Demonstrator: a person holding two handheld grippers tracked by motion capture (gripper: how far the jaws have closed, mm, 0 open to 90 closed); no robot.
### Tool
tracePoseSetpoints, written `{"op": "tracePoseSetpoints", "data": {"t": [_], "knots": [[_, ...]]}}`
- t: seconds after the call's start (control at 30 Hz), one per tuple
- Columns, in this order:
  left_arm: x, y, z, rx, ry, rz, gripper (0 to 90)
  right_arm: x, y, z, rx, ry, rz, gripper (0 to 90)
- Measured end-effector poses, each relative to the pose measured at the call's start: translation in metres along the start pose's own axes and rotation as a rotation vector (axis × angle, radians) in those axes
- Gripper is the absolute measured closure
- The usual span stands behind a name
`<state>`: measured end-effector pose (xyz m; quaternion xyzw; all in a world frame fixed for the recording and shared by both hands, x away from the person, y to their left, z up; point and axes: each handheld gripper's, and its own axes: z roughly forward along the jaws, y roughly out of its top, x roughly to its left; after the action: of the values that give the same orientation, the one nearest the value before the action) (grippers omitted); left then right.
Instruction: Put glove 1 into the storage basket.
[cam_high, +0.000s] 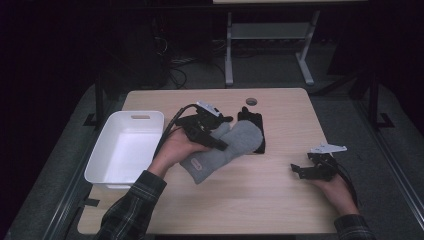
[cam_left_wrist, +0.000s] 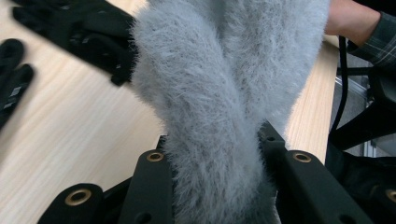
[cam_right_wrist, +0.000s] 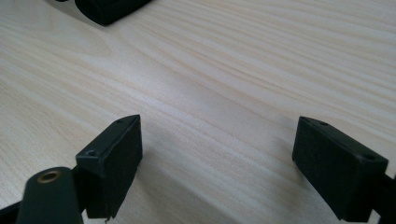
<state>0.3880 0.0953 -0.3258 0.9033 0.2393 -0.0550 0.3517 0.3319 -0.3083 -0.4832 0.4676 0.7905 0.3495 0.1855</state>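
A fuzzy grey mitten (cam_high: 227, 147) hangs lifted above the middle of the table, held by my left gripper (cam_high: 216, 136), which is shut on it near the thumb. In the left gripper view the grey mitten (cam_left_wrist: 224, 84) is squeezed between both black jaws, its pile bulging over them. A black glove (cam_high: 253, 131) lies flat on the table just behind the mitten, partly hidden by it. My right gripper (cam_high: 302, 170) rests low at the table's right side, jaws wide open with bare wood between them, as the right gripper view (cam_right_wrist: 217, 158) shows.
A white plastic bin (cam_high: 107, 167) with nothing in it sits at the table's left edge. A round cable hole (cam_high: 251, 101) is near the far edge. Black glove pieces (cam_left_wrist: 88, 39) lie on the wood beyond the mitten. A desk frame (cam_high: 270, 35) stands behind the table.
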Motion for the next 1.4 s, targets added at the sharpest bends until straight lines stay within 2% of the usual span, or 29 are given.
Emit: {"op": "tracePoseSetpoints", "data": {"t": [0.23, 0.47, 0.73, 0.97, 1.23, 1.4], "knots": [[0.01, -0.007, -0.032, -0.026, 0.044, -0.027, 65.5, 0.0, 0.0, 0.0, 0.0, -0.001, 0.001, 15.9], [0.023, -0.024, -0.062, -0.055, 0.087, -0.077, 65.5, 0.0, 0.0, 0.0, 0.0, -0.002, 0.001, 15.9], [0.037, -0.047, -0.102, -0.098, 0.148, -0.133, 65.5, 0.0, 0.0, 0.0, 0.0, -0.002, 0.001, 15.9], [0.053, -0.075, -0.132, -0.126, 0.204, -0.205, 65.5, 0.0, 0.0, 0.0, 0.0, -0.002, 0.001, 15.8], [0.073, -0.11, -0.153, -0.144, 0.25, -0.29, 65.5, 0.0, 0.0, 0.0, 0.001, -0.003, 0.002, 15.8], [0.087, -0.131, -0.158, -0.144, 0.271, -0.346, 65.5, 0.0, 0.0, 0.0, 0.001, -0.005, 0.004, 15.8]]}}
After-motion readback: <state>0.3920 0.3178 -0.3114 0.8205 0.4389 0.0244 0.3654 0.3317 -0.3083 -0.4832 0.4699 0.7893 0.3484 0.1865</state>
